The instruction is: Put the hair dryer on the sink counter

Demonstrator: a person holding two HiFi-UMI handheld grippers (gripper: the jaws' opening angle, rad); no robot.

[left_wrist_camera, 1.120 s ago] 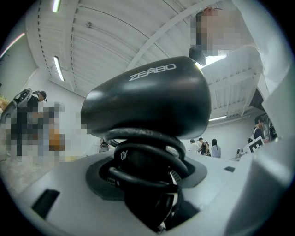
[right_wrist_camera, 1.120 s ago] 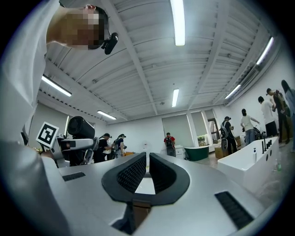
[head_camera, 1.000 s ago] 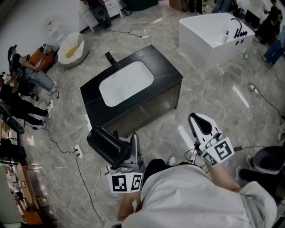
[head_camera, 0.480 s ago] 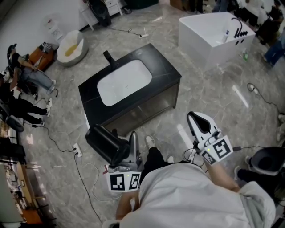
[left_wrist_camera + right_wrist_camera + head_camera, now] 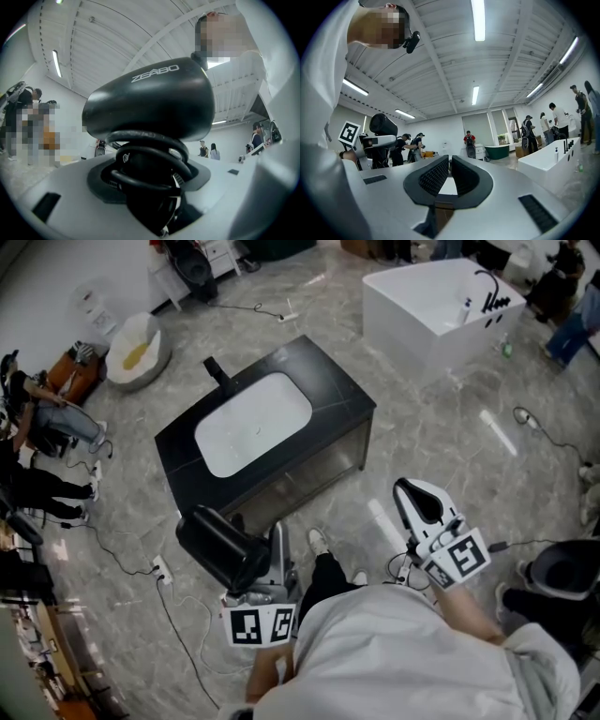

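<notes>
Left gripper view is filled by the black hair dryer [image 5: 150, 103]: the left tool [image 5: 150, 187] is pinching it low down, where its coiled cord [image 5: 145, 140] is bunched between the jaws, and the barrel sticks out just past the jaw tips. From the head view, the dryer is carried in the air at the tip of this tool, above the marble floor [image 5: 441, 437] and not on any surface.

Off to that tool's right, well apart, the right tool [image 5: 450, 161] points forward with its ribbed pads pressed almost together and nothing between them.

Ahead of both tools, and well apart from them, stands the black sink counter [image 5: 337, 395]. Its white basin [image 5: 251, 423] is set into the top and a dark faucet [image 5: 216, 369] rises at the far edge.

Farther ahead and to the right of the tools sits a white bathtub [image 5: 422, 310]. Several people are far off to the left, beside the wall.
</notes>
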